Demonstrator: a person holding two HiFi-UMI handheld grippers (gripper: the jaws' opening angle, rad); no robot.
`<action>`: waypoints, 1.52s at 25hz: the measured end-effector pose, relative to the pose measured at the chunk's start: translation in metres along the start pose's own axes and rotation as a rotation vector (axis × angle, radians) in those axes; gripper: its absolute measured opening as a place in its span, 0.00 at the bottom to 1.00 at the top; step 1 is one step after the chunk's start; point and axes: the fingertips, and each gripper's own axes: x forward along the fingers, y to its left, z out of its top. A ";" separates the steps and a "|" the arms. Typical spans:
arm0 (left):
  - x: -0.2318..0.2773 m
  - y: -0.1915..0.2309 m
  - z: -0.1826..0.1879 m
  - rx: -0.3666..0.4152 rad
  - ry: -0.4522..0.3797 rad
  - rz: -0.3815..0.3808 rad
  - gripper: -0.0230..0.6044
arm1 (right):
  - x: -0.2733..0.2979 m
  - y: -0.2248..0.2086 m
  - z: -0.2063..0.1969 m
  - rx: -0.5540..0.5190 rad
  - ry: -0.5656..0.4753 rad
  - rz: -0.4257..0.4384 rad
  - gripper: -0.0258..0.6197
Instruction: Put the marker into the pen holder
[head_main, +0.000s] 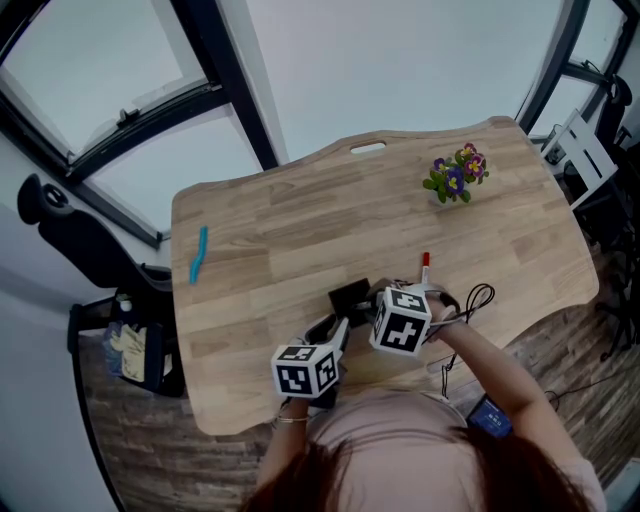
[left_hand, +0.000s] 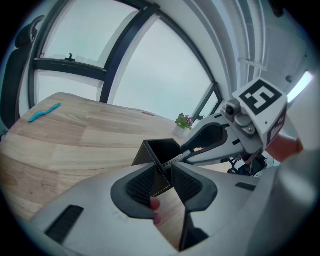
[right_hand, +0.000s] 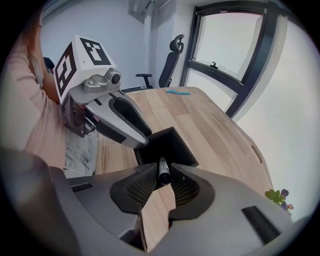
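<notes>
We see the left gripper closed on the pen holder: one corner of the black, square holder sits between its two pads, and the pads press on the wall from both sides. The holder stands upright on the wooden table, at the near edge, just in front of the person.

The right gripper points steeply down, directly over the holder's open top. The marker (dark body w/ a light label) stands between its jaws, approx. in line with them, and its lower end reaches into the opening. The jaws are slightly apart; as far as we can see, the pads do not press on the marker. Whether its tip touches the bottom we cannot tell.

Both grippers are very near each other, almost touching at the holder. Further away on the table lie a blue strip at the left side and a small flower pot at the far right, well apart from the holder.
</notes>
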 end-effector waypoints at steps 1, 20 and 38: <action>0.000 0.000 0.000 0.000 0.001 -0.001 0.19 | 0.000 0.000 0.001 0.014 -0.010 0.003 0.17; -0.001 0.003 -0.001 0.004 0.001 0.001 0.21 | -0.062 -0.035 0.010 0.366 -0.403 -0.310 0.24; 0.000 0.001 -0.001 0.018 0.027 -0.037 0.21 | -0.064 -0.052 -0.098 0.763 -0.361 -0.653 0.22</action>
